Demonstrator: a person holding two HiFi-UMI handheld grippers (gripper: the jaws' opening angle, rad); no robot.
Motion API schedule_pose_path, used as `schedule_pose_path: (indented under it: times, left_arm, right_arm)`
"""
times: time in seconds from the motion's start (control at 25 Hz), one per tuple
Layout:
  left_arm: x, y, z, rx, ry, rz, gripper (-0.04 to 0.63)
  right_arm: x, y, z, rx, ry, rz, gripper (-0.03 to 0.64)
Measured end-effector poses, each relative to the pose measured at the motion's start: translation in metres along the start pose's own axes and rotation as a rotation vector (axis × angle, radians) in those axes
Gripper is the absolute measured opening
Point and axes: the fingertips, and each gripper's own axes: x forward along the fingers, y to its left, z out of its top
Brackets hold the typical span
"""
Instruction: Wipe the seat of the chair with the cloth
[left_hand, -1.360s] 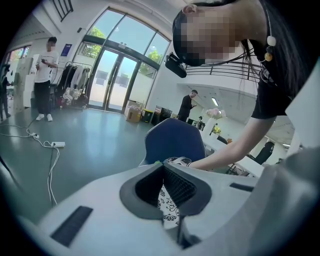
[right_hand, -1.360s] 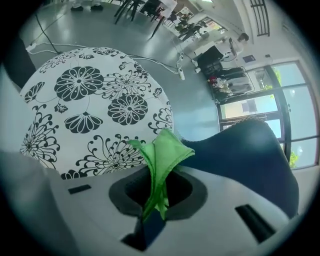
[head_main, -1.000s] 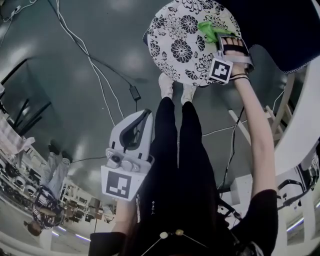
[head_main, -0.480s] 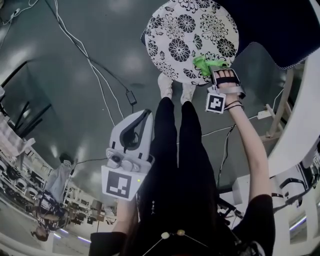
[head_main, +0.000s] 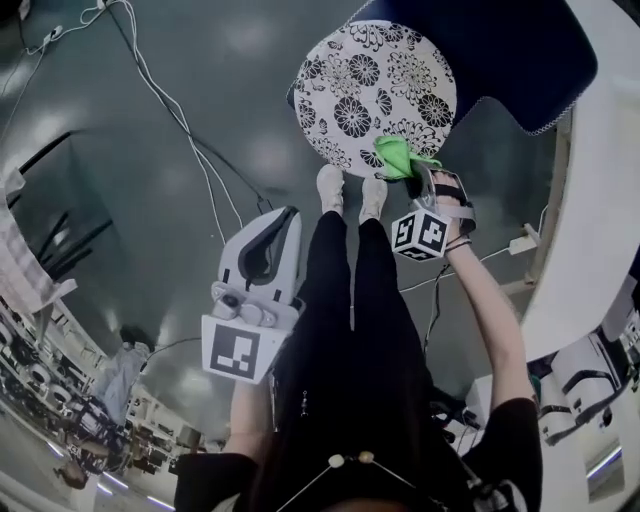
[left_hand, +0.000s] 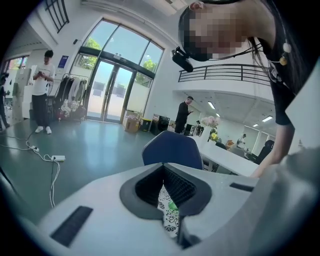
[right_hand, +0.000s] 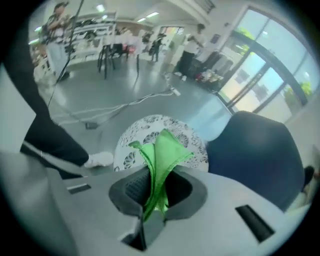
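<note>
The chair's round seat (head_main: 375, 95) has a black-and-white flower print and sits at the top of the head view. My right gripper (head_main: 415, 172) is shut on the green cloth (head_main: 398, 157) at the seat's near right edge. In the right gripper view the cloth (right_hand: 160, 150) stands up from between the jaws, with the seat (right_hand: 137, 135) beyond it. My left gripper (head_main: 280, 225) hangs low at the left, away from the seat, above the floor. Its jaws stand together with nothing in them. A sliver of the seat (left_hand: 167, 217) shows past the left gripper (left_hand: 167, 200).
The dark blue chair back (head_main: 500, 50) rises behind the seat. A white table edge (head_main: 590, 200) runs down the right side. Cables (head_main: 190, 140) trail over the grey floor at the left. The person's shoes (head_main: 350, 190) stand just before the seat. Other people stand far off.
My right gripper has dragged the cloth from the seat's far right side down to its near right edge, towards the person. The left gripper has barely moved.
</note>
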Motion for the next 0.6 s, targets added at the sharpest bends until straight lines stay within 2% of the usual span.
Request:
schedule_pose_path:
  times: [0.12, 0.2, 0.4, 0.48, 0.6]
  left_arm:
    - [-0.009, -0.001, 0.036, 0.014, -0.025, 0.021, 0.005]
    - [-0.016, -0.006, 0.069, 0.033, -0.068, 0.027, 0.005]
    - [-0.046, -0.048, 0.149, 0.176, -0.170, -0.011, 0.005]
    - [-0.062, -0.070, 0.176, 0.232, -0.202, -0.027, 0.005]
    - [-0.078, -0.093, 0.217, 0.311, -0.251, -0.045, 0.005]
  right_arm:
    - [-0.073, -0.050, 0.047, 0.270, -0.155, -0.087, 0.051]
    - [-0.130, -0.089, 0.079, 0.397, -0.274, -0.159, 0.051]
    - [-0.296, -0.161, 0.139, 0.599, -0.636, -0.347, 0.051]
    - [-0.355, -0.173, 0.146, 0.688, -0.715, -0.402, 0.051]
    - [-0.423, -0.196, 0.158, 0.699, -0.791, -0.494, 0.051]
